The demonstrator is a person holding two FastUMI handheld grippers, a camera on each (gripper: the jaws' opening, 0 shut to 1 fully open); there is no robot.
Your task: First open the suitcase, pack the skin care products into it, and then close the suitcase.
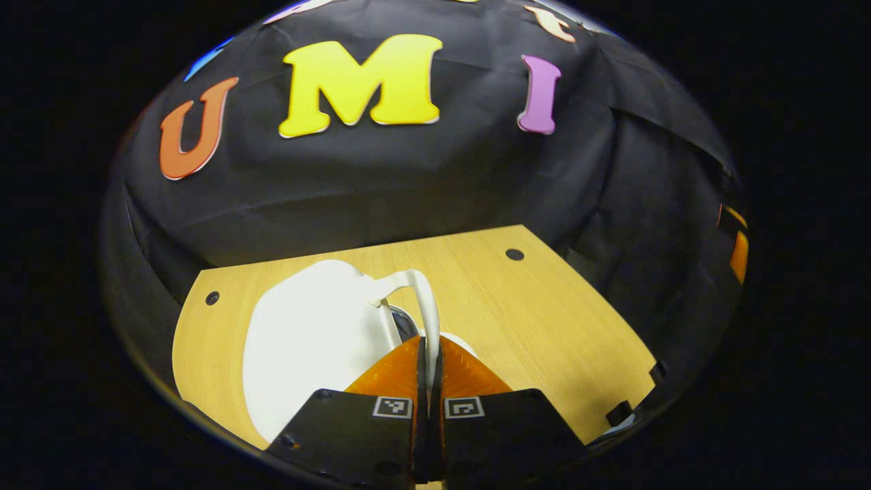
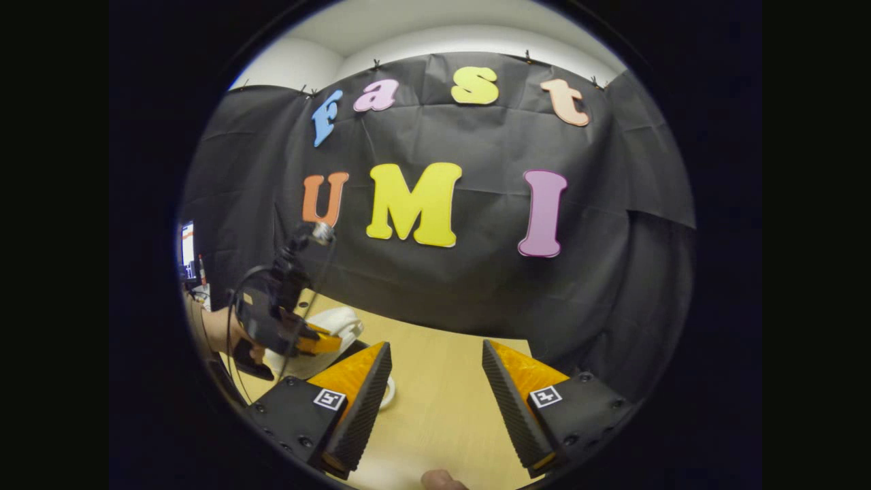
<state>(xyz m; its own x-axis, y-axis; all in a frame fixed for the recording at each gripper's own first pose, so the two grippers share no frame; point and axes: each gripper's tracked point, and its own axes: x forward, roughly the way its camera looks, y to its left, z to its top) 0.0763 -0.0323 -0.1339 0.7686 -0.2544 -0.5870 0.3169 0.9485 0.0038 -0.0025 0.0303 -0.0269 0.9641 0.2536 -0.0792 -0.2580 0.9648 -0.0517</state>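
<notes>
Tabletop (image 1: 544,320): light wood-grain board w/ dark screw holes; black cloth wall behind.
Suitcase (image 1: 306,340): white, on tabletop's left part, lid down.
Left gripper (image 1: 429,361): jaws closed on suitcase handle (image 1: 425,299).
Right gripper (image 2: 435,381): jaws wide apart, holding nothing, above bare tabletop.

White suitcase on the table

The glossy white hard-shell suitcase (image 1: 306,333) lay on the light wooden tabletop (image 1: 544,320), its curved white handle (image 1: 416,289) raised.
</notes>
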